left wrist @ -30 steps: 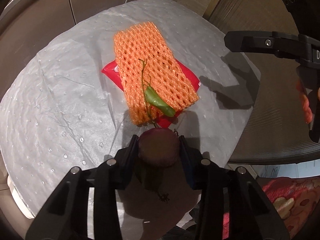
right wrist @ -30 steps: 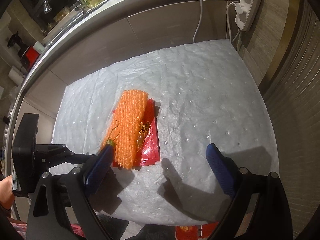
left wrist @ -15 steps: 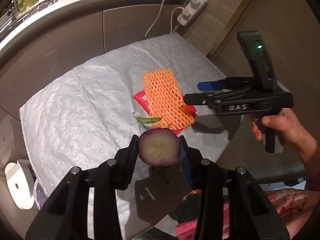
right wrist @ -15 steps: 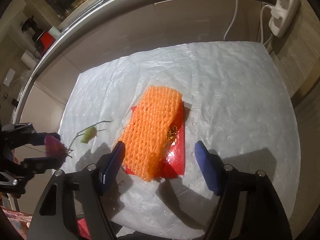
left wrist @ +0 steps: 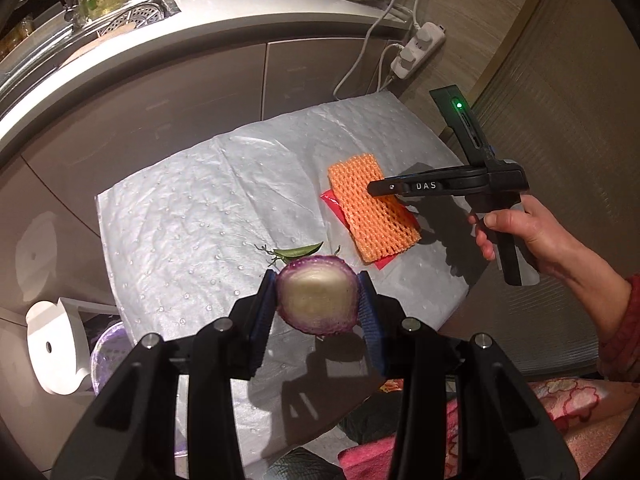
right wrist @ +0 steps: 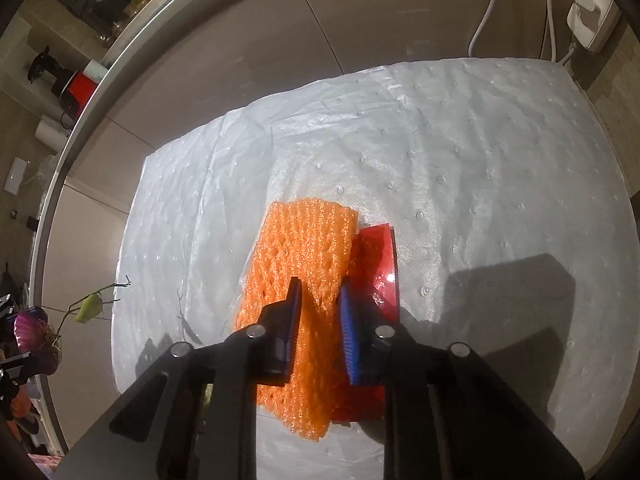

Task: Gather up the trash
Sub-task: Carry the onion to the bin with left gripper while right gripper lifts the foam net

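A white dimpled sheet [left wrist: 192,216] covers the low table in front of the kitchen cabinets [left wrist: 168,92], and everything else is placed against it. Behind its far right corner a white power strip [left wrist: 418,50] hangs on the wall with its cables. Off its near left edge stands a white bin [left wrist: 52,344] with a purple basket [left wrist: 106,354] beside it. On the right half of the sheet lies an orange foam fruit net [right wrist: 304,256], flat, overlapping a red packet [right wrist: 380,256] that shows along the net's right side and under its near end. The right gripper [right wrist: 318,292], held by a hand [left wrist: 532,232] in a red sleeve, is down over the net; its jaws have just been closing and now stand narrow with a ridge of the foam mesh between the blue pads, which appear to pinch it. The left gripper [left wrist: 318,300] is raised above the sheet's near edge, its jaws part-way apart and clamped on a cut purple onion end [left wrist: 318,300], pale cut face toward the camera. A green pepper stem [left wrist: 298,251] dangles from the far side of the onion, above the sheet
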